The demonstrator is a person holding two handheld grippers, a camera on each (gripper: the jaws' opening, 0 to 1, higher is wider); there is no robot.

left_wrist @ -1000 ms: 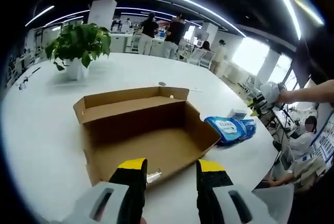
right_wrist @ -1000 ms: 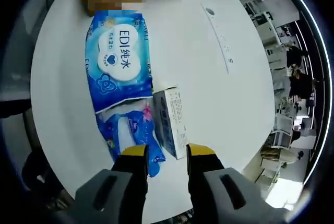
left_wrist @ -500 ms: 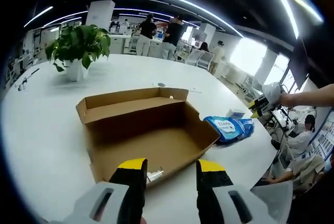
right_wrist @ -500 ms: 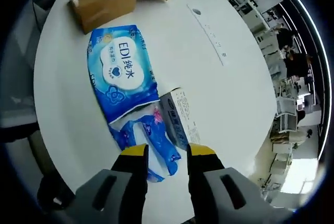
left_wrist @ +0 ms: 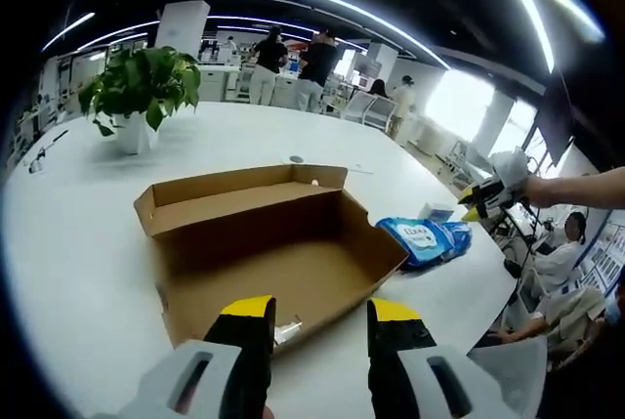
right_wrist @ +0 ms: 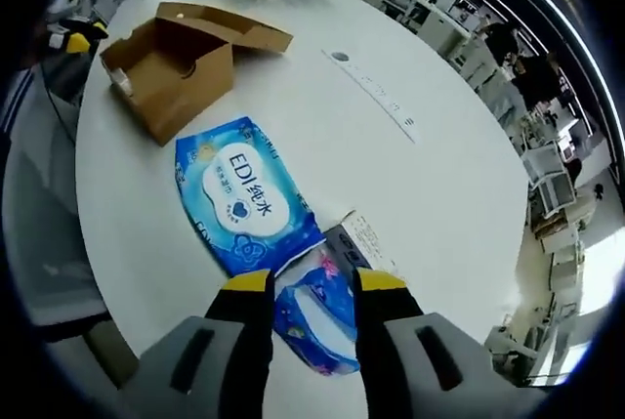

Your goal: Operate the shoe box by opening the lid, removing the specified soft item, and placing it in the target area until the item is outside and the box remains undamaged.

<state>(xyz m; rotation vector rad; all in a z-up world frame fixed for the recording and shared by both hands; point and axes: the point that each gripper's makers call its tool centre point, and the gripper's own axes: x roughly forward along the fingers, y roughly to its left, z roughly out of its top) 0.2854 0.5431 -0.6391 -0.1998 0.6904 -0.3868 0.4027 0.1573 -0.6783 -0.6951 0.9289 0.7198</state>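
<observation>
Status: shoe box (left_wrist: 273, 253) sits open on the white table (left_wrist: 68, 233), lid flap folded back on the far side from our left gripper (left_wrist: 319, 314). Inside looks empty apart from a small pale scrap at the near wall, just ahead of the left jaws; can't tell what it is.

Soft item, the blue wipes pack (right_wrist: 244, 202), is already out of the box. From our right gripper (right_wrist: 311, 284) it lies straight ahead and slightly left, flat on the table, long axis running away from the jaws toward the box (right_wrist: 171, 62). Near end sits just beyond the right jaw tips. A smaller blue packet (right_wrist: 314, 310) lies between and under those tips, and a small white carton (right_wrist: 359, 240) is just beside it on the right. None of them is in the jaws.

In the left gripper view, the same pack (left_wrist: 422, 239) is off to the right of the box, close to its right wall but apart from it.

Right gripper is clearly nearer the pack; left is nearer the box. Both sets of jaws stand apart, holding nothing. Right gripper hangs above the table looking down. Left gripper is held low, aimed across the box's near wall.

We judge the removal done; box looks intact.
</observation>
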